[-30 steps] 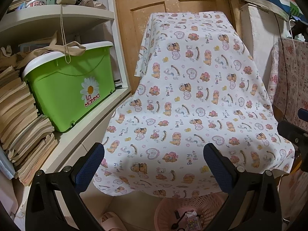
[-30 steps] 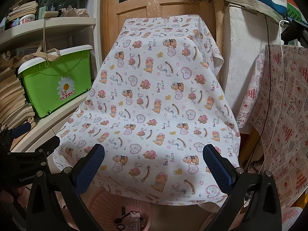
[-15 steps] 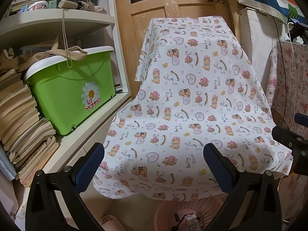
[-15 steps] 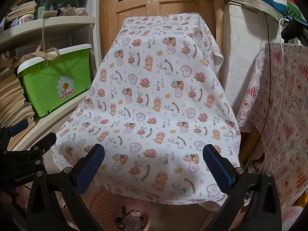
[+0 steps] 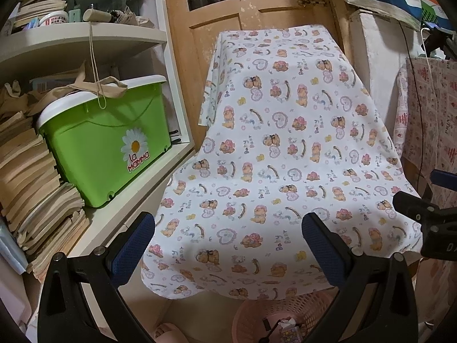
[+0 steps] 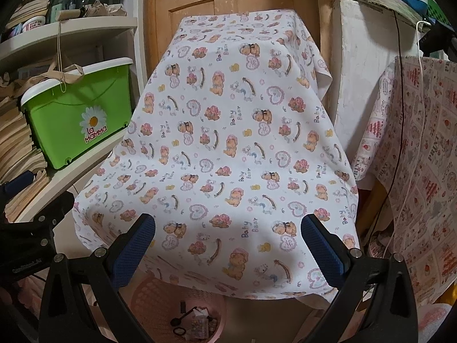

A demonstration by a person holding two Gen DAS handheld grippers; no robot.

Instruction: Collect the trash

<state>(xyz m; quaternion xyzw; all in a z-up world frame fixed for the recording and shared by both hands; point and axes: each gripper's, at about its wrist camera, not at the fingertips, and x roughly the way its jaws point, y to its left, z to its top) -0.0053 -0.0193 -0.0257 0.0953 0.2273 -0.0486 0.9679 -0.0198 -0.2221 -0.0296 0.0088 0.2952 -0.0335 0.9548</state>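
A pink mesh trash basket (image 5: 274, 311) stands on the floor under the front edge of a table draped in a white bear-print cloth (image 5: 280, 154); it also shows in the right wrist view (image 6: 160, 305). Small scraps and packets (image 6: 197, 321) lie inside it. My left gripper (image 5: 228, 245) is open and empty, held above the cloth's front edge. My right gripper (image 6: 228, 245) is open and empty, likewise over the cloth. No loose trash shows on the cloth.
A green "La Mamma" bin (image 5: 108, 140) sits on a white shelf (image 5: 134, 200) at left beside stacked papers (image 5: 31, 188). A wooden door (image 5: 251, 8) stands behind. A red-print cloth (image 6: 414, 171) with cables hangs at right. A pink slipper (image 5: 168, 331) lies by the basket.
Both grippers have pulled back and tilted up a little, so the cloth-covered table sits lower and farther in each view. Both grippers stay open and empty.
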